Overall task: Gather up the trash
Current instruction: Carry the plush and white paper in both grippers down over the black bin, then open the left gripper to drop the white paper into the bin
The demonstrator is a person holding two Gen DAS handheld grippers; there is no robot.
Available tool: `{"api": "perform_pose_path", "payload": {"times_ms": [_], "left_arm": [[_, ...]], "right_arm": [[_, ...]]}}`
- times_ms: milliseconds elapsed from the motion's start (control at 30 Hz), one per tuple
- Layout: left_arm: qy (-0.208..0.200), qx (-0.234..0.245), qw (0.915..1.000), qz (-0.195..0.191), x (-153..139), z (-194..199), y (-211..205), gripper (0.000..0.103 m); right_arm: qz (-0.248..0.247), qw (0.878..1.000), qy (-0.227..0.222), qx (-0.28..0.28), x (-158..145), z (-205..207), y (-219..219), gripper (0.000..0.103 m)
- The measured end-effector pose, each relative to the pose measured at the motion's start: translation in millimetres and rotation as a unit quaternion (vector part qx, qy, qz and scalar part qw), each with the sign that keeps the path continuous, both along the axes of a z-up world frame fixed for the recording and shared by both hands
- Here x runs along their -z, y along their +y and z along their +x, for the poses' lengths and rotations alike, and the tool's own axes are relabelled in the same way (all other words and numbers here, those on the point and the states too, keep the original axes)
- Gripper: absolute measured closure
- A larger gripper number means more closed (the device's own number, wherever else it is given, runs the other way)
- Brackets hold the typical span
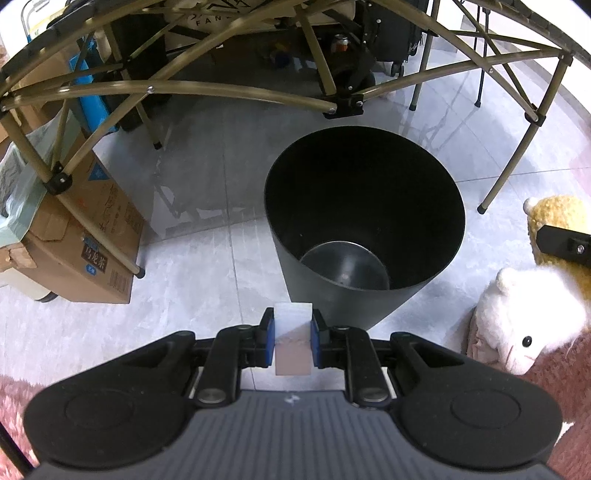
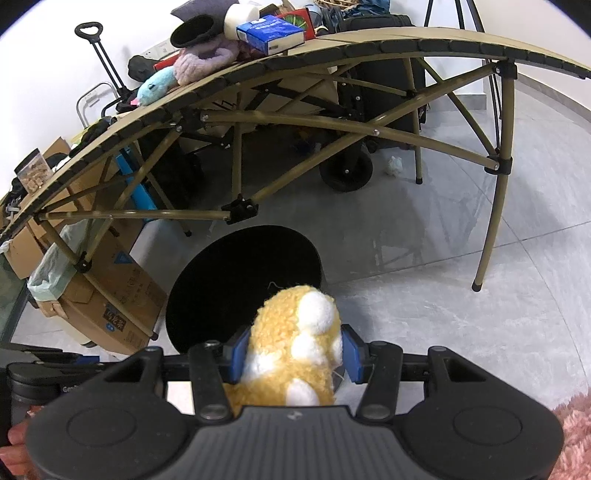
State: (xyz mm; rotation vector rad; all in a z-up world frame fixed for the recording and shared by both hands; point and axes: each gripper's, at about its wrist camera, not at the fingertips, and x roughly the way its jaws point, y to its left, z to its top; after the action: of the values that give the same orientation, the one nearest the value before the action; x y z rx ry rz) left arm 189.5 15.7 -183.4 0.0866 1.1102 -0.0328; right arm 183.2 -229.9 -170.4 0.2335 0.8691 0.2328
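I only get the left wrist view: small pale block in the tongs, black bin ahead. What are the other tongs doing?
Observer: The right tongs are clamped on a yellow plush toy with white patches.
Operator: Is that toy over the bin too?
Observer: It sits just in front of the black bin, overlapping its near rim in the right wrist view.
Operator: What's on the folding table? I see only its legs.
Observer: The folding table carries clutter: a blue box, a purple fluffy item and a light blue plush.
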Motion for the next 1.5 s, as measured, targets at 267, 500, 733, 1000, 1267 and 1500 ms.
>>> {"api": "perform_pose_path", "payload": {"times_ms": [267, 500, 733, 1000, 1267, 1500], "left_arm": [[0.001, 0.008, 0.9999, -0.009, -1, 21, -11, 0.084], [-0.001, 0.02, 0.9997, -0.011, -4, 42, -26, 0.084], [0.003, 0.029, 0.9995, -0.012, -3, 64, -41, 0.084], [0.011, 0.032, 0.9993, -0.016, 2, 95, -59, 0.084], [0.016, 0.034, 0.999, -0.024, 3, 110, -62, 0.066], [0.016, 0.031, 0.9993, -0.012, -5, 109, -62, 0.005]], "right_arm": [[0.006, 1.0, -0.005, 0.019, -1, 11, -9, 0.054], [0.002, 0.999, -0.015, 0.041, -5, 22, -20, 0.054], [-0.002, 0.998, -0.021, 0.059, -8, 31, -28, 0.054], [-0.008, 0.996, -0.033, 0.078, -13, 43, -37, 0.053], [-0.011, 0.995, -0.037, 0.09, -14, 49, -43, 0.053], [-0.01, 0.995, -0.039, 0.088, -14, 48, -41, 0.053]]}}
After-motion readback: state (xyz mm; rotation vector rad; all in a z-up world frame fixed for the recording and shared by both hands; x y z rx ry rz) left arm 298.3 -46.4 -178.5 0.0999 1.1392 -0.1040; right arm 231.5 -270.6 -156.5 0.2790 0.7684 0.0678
